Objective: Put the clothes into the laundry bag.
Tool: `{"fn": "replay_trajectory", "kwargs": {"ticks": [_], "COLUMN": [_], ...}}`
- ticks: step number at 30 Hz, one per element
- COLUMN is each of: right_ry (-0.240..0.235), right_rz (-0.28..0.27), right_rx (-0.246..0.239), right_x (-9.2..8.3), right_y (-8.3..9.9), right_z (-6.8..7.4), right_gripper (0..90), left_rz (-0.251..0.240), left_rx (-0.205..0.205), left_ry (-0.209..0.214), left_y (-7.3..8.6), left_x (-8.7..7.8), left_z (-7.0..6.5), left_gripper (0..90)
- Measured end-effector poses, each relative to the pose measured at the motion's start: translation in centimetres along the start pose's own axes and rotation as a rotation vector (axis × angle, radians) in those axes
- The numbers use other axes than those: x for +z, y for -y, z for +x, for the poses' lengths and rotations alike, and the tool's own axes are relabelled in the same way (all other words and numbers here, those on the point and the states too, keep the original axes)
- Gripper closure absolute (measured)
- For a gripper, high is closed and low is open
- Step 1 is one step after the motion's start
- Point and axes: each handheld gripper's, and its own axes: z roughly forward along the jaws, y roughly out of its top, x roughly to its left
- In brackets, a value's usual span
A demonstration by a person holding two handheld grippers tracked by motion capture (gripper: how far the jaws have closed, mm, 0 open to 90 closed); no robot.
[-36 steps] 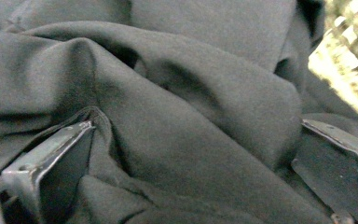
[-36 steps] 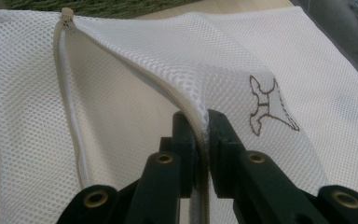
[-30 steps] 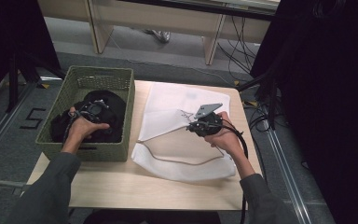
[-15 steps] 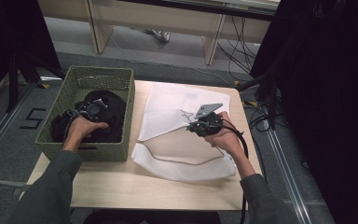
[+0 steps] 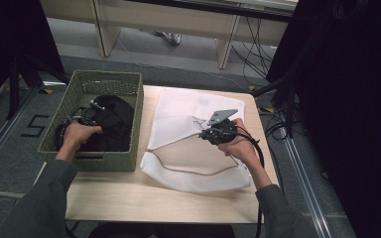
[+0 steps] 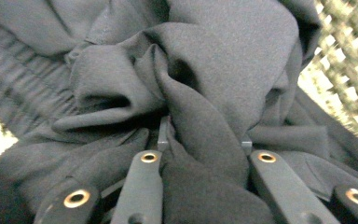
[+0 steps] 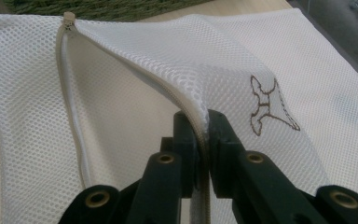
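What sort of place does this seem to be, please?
Probably a lab or recording room, not a home: a small table stands on grey floor, loose cables run behind it, and black curtains hang beside it.

Recording lab: black curtains [image 5: 347,99], trailing floor cables [image 5: 253,54].

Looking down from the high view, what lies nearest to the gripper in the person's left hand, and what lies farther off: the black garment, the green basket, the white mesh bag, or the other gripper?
1. Black garment: in the left gripper fingers' grip, inside the basket.
2. Green basket: around it, at the table's left.
3. White mesh bag: on the table, right of the basket.
4. Right gripper: farthest, pinching the bag's zipper edge.
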Motion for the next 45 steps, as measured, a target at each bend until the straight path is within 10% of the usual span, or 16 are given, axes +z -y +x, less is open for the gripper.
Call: {"fn": "replay_trajectory", "kwargs": {"ticks": [24,38,45], "right_ry": [-0.006,0.0,0.003], "right_rz": [-0.031,-0.036,-0.039], "right_rx": [0.029,0.026,0.02], "right_x": [-0.7,-0.7,-0.6], "right_y": [-0.2,-0.2,-0.2], "right_z": [-0.4,-0.3,-0.4], "right_gripper": [84.3,84.4,84.4], "left_rz": [-0.326,-0.446,-0.453], "left_rx": [-0.124,-0.057,0.041], "left_ry": [0.263,0.423,0.473], "left_y": [-0.6,0.7,1.6], "left_x": [-9.9,-16.8,-19.1], "left_z": [1.1,-2.5,-5.7], "left_gripper": [74.7,74.5,74.4]}}
